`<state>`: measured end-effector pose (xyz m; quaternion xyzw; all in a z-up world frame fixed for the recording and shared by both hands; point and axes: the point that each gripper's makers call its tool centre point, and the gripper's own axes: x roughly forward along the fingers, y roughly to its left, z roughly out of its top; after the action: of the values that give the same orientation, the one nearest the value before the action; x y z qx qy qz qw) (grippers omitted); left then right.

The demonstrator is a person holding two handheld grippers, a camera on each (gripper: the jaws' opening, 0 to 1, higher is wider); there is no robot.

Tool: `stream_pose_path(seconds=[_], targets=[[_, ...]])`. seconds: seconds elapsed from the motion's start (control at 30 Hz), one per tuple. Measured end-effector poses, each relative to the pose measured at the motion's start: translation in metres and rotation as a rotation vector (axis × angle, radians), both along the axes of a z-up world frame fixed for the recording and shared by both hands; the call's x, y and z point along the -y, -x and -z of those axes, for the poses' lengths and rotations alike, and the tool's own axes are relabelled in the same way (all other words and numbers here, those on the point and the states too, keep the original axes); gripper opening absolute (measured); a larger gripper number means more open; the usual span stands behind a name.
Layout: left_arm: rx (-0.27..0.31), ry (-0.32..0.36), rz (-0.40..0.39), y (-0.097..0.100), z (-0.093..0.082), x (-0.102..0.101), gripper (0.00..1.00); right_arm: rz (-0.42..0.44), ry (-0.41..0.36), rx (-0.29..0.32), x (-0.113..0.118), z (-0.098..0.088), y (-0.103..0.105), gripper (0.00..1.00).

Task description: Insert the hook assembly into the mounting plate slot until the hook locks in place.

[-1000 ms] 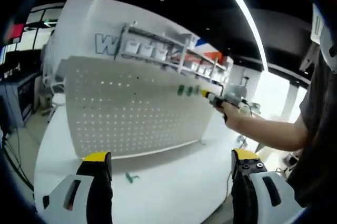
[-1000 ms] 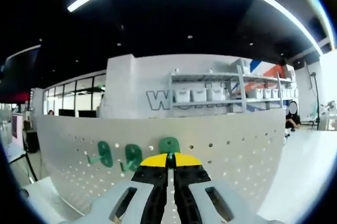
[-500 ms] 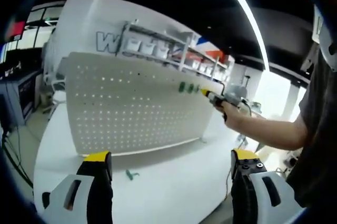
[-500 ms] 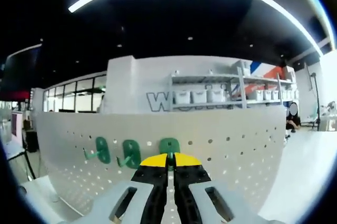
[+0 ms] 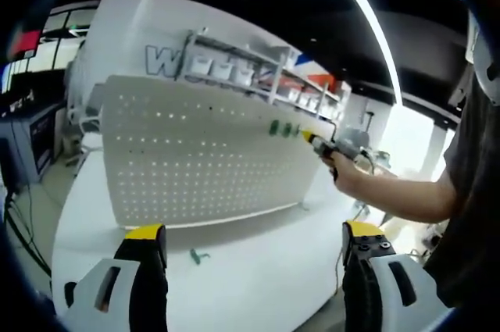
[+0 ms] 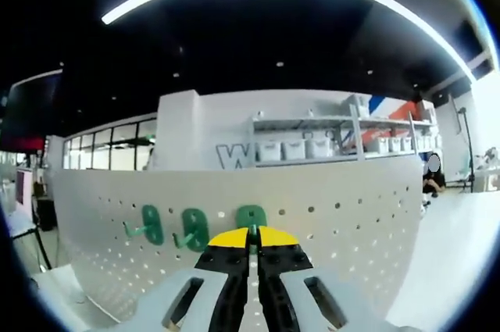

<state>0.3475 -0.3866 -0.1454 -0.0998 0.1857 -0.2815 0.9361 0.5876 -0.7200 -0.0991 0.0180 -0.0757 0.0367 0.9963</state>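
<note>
A broad white worktop (image 5: 258, 269) spreads across the lower half of the left gripper view, and on it stands an upright white perforated mounting plate (image 5: 195, 160) that crosses the middle of the frame. In the right gripper view the same plate (image 6: 344, 223) runs the full width of the frame's lower half. Two green plastic hooks (image 6: 152, 224) (image 6: 194, 229) already hang side by side on it, left of centre. The right claw (image 6: 251, 232) rises from the bottom centre with its yellow-tipped jaws pressed together on a third green plastic hook (image 6: 251, 215), whose rounded base lies against the plate just right of the other two. The left claw (image 5: 254, 240) holds nothing, its jaws spread wide at the bottom of its view. A small green hook (image 5: 197, 255) lies loose on the worktop between them, just in front of the plate.
</note>
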Motion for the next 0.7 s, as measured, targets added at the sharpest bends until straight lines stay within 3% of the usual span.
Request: stream_pose_path(seconds=[0.13, 0.4, 0.43, 0.47, 0.53, 0.7], targets=[[-0.005, 0.001, 0.002, -0.001, 0.002, 0.003, 0.95, -0.004, -0.017, 0.058, 0.001, 0.000, 0.001, 0.00], [-0.019, -0.013, 0.012, -0.001, 0.005, 0.006, 0.94, 0.023, 0.016, 0.081, 0.001, 0.000, 0.001, 0.00], [-0.021, -0.014, 0.008, -0.001, 0.006, 0.005, 0.94, 0.020, 0.016, 0.066, 0.002, -0.001, -0.001, 0.01], [-0.021, -0.015, 0.006, -0.002, 0.006, 0.004, 0.94, 0.008, 0.030, 0.002, 0.002, 0.001, -0.003, 0.01], [-0.023, -0.014, 0.002, -0.003, 0.007, 0.004, 0.94, 0.000, 0.101, -0.018, 0.001, -0.001, -0.004, 0.01], [-0.030, -0.011, 0.013, -0.005, 0.011, 0.011, 0.94, -0.021, 0.104, -0.060, -0.003, -0.008, -0.002, 0.02]])
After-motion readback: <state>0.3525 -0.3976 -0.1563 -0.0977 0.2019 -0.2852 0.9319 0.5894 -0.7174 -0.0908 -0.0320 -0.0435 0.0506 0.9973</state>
